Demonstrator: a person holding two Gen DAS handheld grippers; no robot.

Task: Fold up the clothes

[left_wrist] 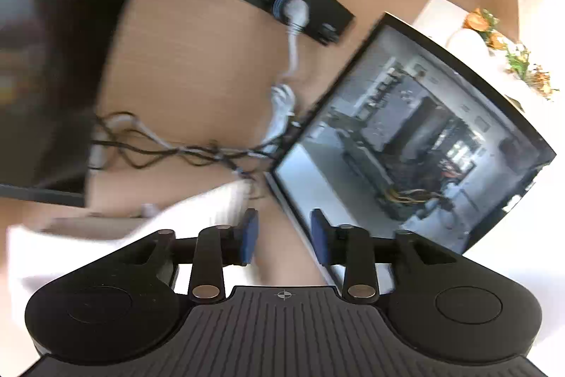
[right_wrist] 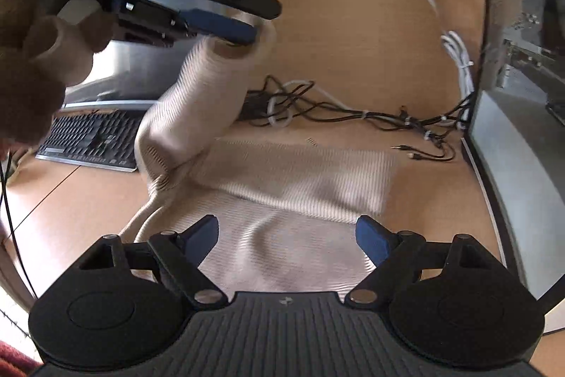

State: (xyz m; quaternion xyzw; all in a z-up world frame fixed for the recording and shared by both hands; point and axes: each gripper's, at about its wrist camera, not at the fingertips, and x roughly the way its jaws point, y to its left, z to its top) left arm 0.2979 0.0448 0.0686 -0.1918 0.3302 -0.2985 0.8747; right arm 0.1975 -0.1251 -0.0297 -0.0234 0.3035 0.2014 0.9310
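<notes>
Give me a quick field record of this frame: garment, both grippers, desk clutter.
garment: cream ribbed sweater, body on desk, one sleeve lifted
left gripper: appears to pinch the raised sleeve end; looks open in its own view
right gripper: open, over the sweater body
desk: wood
clutter: cables, keyboard, monitor

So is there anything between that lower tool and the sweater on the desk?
Nothing visible. The right tool is open directly over the cream ribbed sweater; the cable tangle lies beyond it.
</notes>
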